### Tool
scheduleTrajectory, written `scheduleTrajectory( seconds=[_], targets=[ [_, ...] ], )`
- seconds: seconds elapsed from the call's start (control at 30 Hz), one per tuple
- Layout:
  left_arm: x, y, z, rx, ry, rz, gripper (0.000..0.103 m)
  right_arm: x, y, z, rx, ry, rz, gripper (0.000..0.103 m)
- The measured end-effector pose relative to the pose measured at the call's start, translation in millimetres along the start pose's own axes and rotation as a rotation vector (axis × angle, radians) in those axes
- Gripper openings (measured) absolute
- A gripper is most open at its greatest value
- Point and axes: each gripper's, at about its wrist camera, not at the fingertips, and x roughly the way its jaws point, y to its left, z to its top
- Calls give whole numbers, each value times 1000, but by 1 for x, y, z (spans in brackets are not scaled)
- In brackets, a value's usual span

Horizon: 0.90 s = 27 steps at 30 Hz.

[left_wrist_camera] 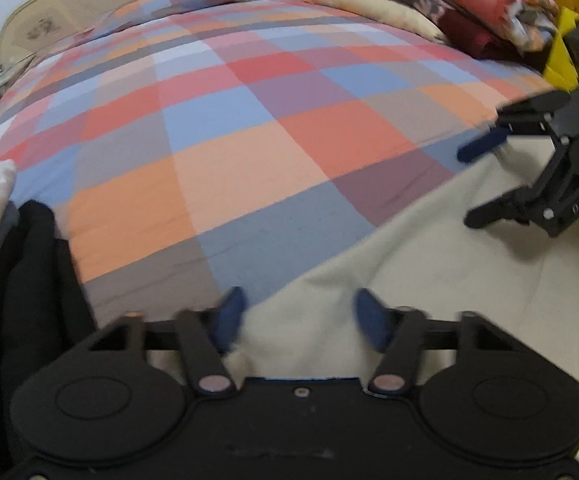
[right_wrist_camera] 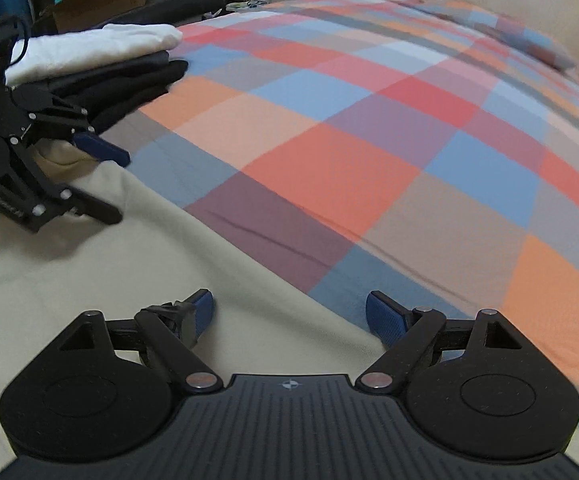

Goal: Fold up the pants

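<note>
Lying flat across the near part of the checked bedspread (right_wrist_camera: 369,140) are the cream pants (right_wrist_camera: 89,280), with your two grippers poised at their far edge. Your left gripper (left_wrist_camera: 297,320) has its blue pads (left_wrist_camera: 231,312) apart, a raised fold of the cream cloth between them (whether they pinch it cannot be told), while your right gripper (right_wrist_camera: 287,316) stands released over that edge, gripping nothing. Beyond your left gripper sits a stack of folded clothes (right_wrist_camera: 97,60), white on top of black.
</note>
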Motion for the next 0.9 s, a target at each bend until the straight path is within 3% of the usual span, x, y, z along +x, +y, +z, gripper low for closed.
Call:
scheduleTrajectory(
  seconds=[0.03, 0.07, 0.1, 0.13, 0.2, 0.3, 0.37, 0.4, 0.43, 0.47, 0.5, 0.53, 0.57, 0.7, 0.73, 0.77, 0.8, 0.83, 0.87, 0.9],
  targets=[
    [0, 2, -1, -14, -10, -6, 32, 0, -2, -1, 24, -1, 14, 103],
    [-3, 4, -3, -28, -22, -11, 8, -1, -3, -3, 51, -8, 25, 91],
    [-6, 4, -4, -38, -32, -15, 9, -4, -1, -4, 53, -23, 33, 26],
    [-8, 1, -4, -38, -45, -4, 8, -8, 3, -4, 38, -42, 32, 11],
    [-11, -3, -3, -6, -65, 32, 7, -12, 7, -2, 30, -71, 8, 4],
    [-2, -3, 6, -52, -49, 51, 7, -8, 3, 1, 85, -83, -71, 2],
    [1, -3, 9, -30, -43, 56, 11, -4, 7, 1, 65, -70, -89, 5],
    [-1, -4, 10, -12, -45, 66, 15, -4, 9, 0, 50, -56, -76, 11],
    [-3, -5, 10, 1, -53, 80, 27, -5, 8, 0, 50, -44, -52, 15],
    [-6, -5, 10, 11, -62, 82, 44, -8, 5, -1, 66, -45, -26, 33],
    [-8, -6, 9, 15, -67, 67, 53, -10, 1, -1, 85, -45, -8, 69],
    [-8, -6, 9, 16, -67, 46, 61, -12, -4, -2, 105, -37, 5, 92],
    [-6, -8, 9, 20, -55, 31, 62, -13, -7, -3, 121, -32, 5, 103],
    [10, -12, 10, 48, -15, 55, 66, -4, -6, -6, 88, -3, -24, 103],
    [10, -12, 10, 32, -15, 48, 60, -2, -5, -6, 76, -1, -27, 103],
    [11, -10, 11, 11, -15, 42, 40, -1, -3, -6, 70, -2, -28, 103],
    [11, -9, 11, -1, -14, 39, 26, -1, -3, -6, 69, 2, -27, 103],
    [9, -8, 12, -4, -17, 45, 4, -2, -1, -6, 72, 6, -23, 95],
    [7, -9, 12, -4, -21, 46, 4, -4, 0, -5, 70, -3, -24, 36],
    [4, -11, 12, -5, -31, 51, 3, -7, 2, -3, 58, -13, -25, 9]
  ],
)
